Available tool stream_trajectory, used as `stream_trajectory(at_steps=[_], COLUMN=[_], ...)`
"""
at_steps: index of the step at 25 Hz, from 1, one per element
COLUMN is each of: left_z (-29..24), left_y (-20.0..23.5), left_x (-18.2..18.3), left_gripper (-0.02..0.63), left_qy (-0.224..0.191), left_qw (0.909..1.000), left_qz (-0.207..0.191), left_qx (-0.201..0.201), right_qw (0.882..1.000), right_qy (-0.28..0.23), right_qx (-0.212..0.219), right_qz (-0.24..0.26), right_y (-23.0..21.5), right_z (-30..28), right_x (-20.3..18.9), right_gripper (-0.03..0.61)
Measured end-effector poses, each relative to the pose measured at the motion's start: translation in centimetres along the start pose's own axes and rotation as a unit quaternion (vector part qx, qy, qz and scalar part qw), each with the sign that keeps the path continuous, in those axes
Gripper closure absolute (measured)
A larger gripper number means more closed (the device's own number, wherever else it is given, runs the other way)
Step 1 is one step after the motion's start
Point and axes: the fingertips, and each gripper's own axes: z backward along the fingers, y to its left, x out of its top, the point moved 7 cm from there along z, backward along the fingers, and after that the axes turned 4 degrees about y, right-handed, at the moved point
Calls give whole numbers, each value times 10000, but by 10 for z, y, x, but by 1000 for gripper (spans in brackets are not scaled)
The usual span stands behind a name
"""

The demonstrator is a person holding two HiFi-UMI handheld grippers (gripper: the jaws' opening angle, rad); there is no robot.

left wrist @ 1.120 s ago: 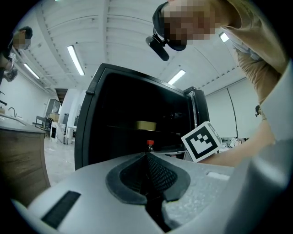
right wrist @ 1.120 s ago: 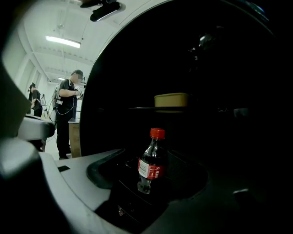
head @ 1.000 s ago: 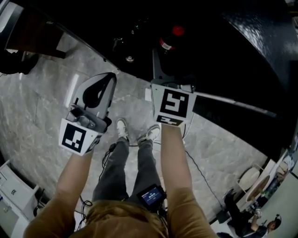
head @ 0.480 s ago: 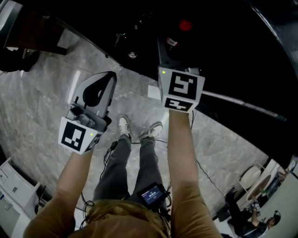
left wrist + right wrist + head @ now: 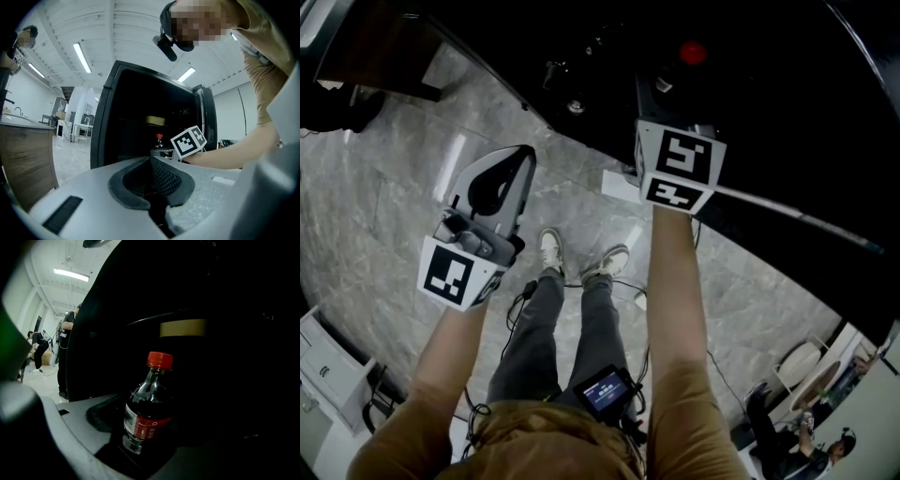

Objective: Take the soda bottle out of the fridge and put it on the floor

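The soda bottle point(image 5: 149, 404) has dark liquid, a red label and a red cap. It stands upright inside the dark open fridge point(image 5: 107, 117). From the head view only the bottle's red cap point(image 5: 692, 52) shows clearly. My right gripper point(image 5: 661, 89) reaches into the fridge, and its jaws are open with the bottle standing between them. In the right gripper view its grey left jaw lies beside the bottle's base and its right jaw is lost in the dark. My left gripper point(image 5: 511, 164) is shut and empty, held over the marble floor point(image 5: 394, 206).
A yellowish container point(image 5: 183, 327) sits on the shelf above the bottle. The fridge door point(image 5: 206, 122) stands open at the right. A wooden cabinet point(image 5: 23, 154) is at the left. People point(image 5: 65, 348) stand in the background. My feet point(image 5: 581, 262) are in front of the fridge.
My right gripper has moved forward and deeper into the fridge, closer to the bottle. The left gripper has stayed in place.
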Motion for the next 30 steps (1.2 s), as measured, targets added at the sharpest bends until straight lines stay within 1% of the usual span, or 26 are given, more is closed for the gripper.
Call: stream_trajectory(at_steps=[4, 9, 13, 17, 19, 22, 24, 27, 30], left_z=[5, 10, 11, 10, 11, 10, 6, 11, 15], left_y=[-1, -5, -11, -17, -22, -24, -24, -20, -11], left_x=[-2, -2, -6, -12, -13, -17, -20, -25, -22], left_gripper=[612, 612, 612, 612, 612, 612, 612, 612, 612], left_qy=[40, 68, 72, 107, 103, 120, 79, 158, 138], left_qw=[10000, 9997, 9992, 9989, 9987, 9987, 9989, 9989, 9989], left_qz=[-19, -69, -16, 6, 47, 13, 38, 89, 27], left_qx=[47, 222, 380, 459, 497, 491, 456, 431, 441], right_qw=[10000, 9999, 9998, 9994, 9988, 9976, 9971, 9965, 9952], right_qy=[-23, -74, -123, -216, -249, -299, -329, -401, -573], right_qx=[22, 95, 148, 280, 411, 624, 676, 721, 785], right_qz=[42, -22, 25, 0, -11, 79, 113, 120, 108], right_y=[0, -2, -3, -1, 5, 14, 15, 20, 29], right_z=[-2, -1, -1, 6, 11, 12, 13, 20, 28], right_x=[-2, -1, -6, -6, -2, 1, 2, 7, 14], right_gripper=[275, 275, 275, 275, 275, 275, 275, 275, 275])
